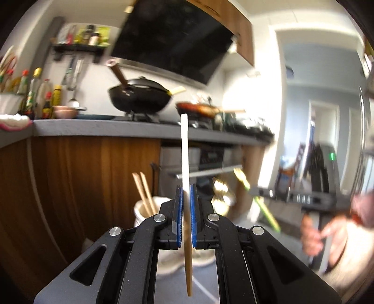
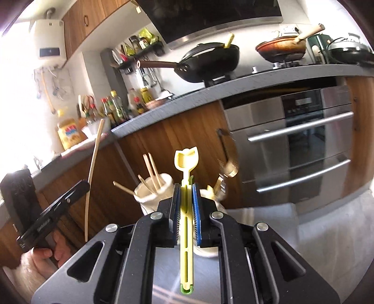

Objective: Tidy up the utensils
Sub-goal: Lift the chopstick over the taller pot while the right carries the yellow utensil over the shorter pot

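Left tongs: the left gripper (image 1: pixel 186 205) is clamped on a flat wooden stick (image 1: pixel 184 149), pale at the top and browner below, held upright between the blue pads (image 1: pixel 193 210); the same stick (image 2: pixel 93 177) shows far to the left in the right wrist view.
Right tongs: the right gripper (image 2: pixel 186 210) is clamped on a yellow-green plastic utensil (image 2: pixel 186 163) with a slotted handle and a notched scoop-like head pointing up; what kind of utensil it is I cannot tell.
Holder: a white ceramic utensil holder (image 2: pixel 152 189) stands just beyond the right tongs, a little to their left, with several wooden chopsticks (image 2: pixel 152 170) leaning in it; from the left tongs it (image 1: pixel 145 210) sits just left of the jaws.
Second holder: another pale container (image 2: pixel 211 194) with metal utensils shows just right of the right tongs, partly hidden and blurred.
Surface: a grey floor (image 2: pixel 327 233) lies below both tongs.
Room: a kitchen; ahead of the tongs run wood-front cabinets (image 2: pixel 177 138) under a grey countertop (image 2: pixel 233 86), with a steel built-in oven (image 2: pixel 301 145) to the right.
On the counter: a black wok (image 2: pixel 210 60) with a long brown handle, a reddish pan (image 2: pixel 280 48), and sauce bottles (image 2: pixel 114 105) to the left.
Above: a black range hood (image 2: pixel 210 16) and a spice shelf (image 2: pixel 140 44).
Writing: bottle labels are too blurred to read.
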`<state>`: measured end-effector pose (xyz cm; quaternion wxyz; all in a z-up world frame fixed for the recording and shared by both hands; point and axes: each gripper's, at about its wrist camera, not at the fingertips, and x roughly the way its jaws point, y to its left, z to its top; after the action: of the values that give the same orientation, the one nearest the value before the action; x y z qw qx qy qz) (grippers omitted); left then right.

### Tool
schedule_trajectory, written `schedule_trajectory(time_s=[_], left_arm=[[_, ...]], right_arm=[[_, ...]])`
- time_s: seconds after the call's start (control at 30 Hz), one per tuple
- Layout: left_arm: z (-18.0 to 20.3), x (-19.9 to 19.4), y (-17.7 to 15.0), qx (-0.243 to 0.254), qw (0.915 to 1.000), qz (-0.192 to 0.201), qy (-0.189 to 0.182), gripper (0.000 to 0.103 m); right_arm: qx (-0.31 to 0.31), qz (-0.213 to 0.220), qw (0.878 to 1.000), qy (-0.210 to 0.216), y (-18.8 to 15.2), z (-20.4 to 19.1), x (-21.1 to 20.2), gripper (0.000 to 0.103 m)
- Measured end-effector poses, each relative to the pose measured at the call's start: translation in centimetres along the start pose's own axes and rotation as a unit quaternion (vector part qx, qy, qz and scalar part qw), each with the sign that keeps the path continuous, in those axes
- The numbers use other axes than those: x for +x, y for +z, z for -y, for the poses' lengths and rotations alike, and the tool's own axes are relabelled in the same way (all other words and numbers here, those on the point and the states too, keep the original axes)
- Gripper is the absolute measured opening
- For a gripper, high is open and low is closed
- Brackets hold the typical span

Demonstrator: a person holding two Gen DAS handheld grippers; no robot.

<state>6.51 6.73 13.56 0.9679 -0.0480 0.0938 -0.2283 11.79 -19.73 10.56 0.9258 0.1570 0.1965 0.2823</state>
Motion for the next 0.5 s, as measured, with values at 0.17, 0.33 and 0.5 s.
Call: schedule_trajectory(time_s=[0.17, 0.33, 0.5], left_arm=[[-3.3, 1.7, 1.2, -0.048, 0.9985, 0.023, -0.008, 0.007], [-5.5, 4.6, 1.8, -0.07, 0.9962, 0.051, -0.015, 0.007], [-6.8, 7.4, 1.6, -0.079, 0.9945, 0.069, -0.012, 0.007]], right_arm=[[-0.002, 0.015, 1.0, 0.011, 0.8, -0.4, 2.8, 0.01], [-0.007, 0.027, 1.0, 0.011, 0.9, -0.4, 5.4, 0.01], [-0.029, 0.037, 0.999, 0.002, 0.2, -0.8, 7.5, 0.01]])
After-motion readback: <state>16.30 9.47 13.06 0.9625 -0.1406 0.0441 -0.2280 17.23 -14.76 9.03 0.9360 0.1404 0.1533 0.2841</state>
